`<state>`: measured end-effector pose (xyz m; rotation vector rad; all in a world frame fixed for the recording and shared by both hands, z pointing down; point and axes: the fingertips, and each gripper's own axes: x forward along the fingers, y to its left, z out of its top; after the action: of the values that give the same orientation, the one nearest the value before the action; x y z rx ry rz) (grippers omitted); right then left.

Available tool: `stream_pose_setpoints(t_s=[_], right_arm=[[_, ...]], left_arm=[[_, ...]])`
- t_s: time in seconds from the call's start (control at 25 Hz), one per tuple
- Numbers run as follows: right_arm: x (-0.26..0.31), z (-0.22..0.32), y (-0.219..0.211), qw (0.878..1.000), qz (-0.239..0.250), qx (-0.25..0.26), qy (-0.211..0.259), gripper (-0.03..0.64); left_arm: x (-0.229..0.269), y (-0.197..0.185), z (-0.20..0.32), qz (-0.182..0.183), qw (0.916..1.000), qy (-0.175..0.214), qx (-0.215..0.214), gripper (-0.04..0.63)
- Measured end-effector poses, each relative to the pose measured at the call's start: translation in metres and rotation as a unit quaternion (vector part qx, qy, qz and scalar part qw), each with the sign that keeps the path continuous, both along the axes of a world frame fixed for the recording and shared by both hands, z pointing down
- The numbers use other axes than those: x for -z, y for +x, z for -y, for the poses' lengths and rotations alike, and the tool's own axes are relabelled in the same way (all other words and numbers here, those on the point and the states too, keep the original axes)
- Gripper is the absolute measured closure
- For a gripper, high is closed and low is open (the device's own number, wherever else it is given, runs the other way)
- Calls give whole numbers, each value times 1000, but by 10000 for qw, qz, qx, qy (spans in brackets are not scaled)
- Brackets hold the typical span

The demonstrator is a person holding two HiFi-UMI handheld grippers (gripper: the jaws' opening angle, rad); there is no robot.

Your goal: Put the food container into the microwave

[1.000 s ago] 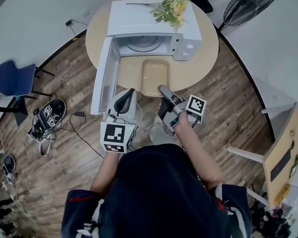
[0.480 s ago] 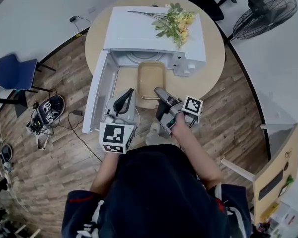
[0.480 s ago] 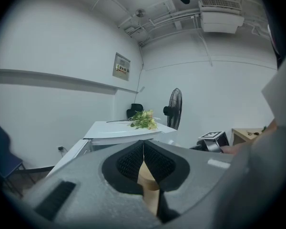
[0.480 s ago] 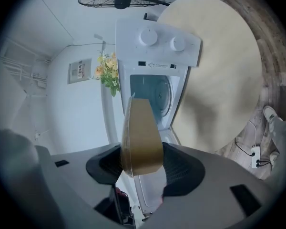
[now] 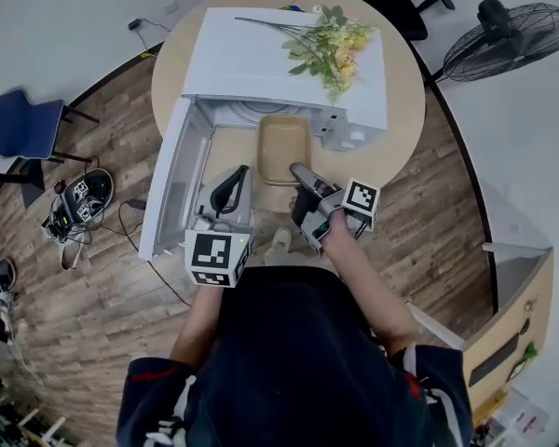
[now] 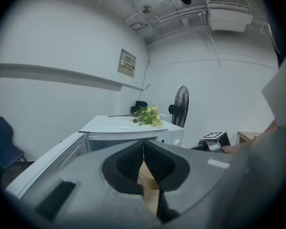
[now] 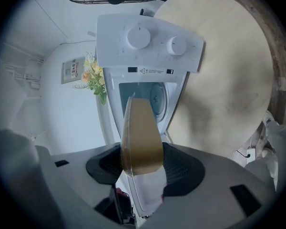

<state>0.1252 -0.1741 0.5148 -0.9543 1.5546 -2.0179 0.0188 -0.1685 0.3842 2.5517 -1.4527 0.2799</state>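
Head view: my right claw (image 5: 299, 169) grips the container (image 5: 284, 145) at the open microwave (image 5: 252, 59); my left claw (image 5: 239, 172) is clenched.

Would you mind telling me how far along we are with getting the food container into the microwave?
Done: the microwave door stands open. In hand: the right gripper grips the food container, whose far end is at the microwave opening. Remaining: push it fully in, then release.

bright even room light, fisheye warp, dark vignetted corners
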Motion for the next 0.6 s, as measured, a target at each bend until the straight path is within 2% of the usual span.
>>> stream_pose_setpoints(t_s=[0.6], right_arm=[[-39, 16, -19, 9993, 111, -13, -344, 388]], left_arm=[[-23, -10, 11, 193, 9993, -307, -112, 578]])
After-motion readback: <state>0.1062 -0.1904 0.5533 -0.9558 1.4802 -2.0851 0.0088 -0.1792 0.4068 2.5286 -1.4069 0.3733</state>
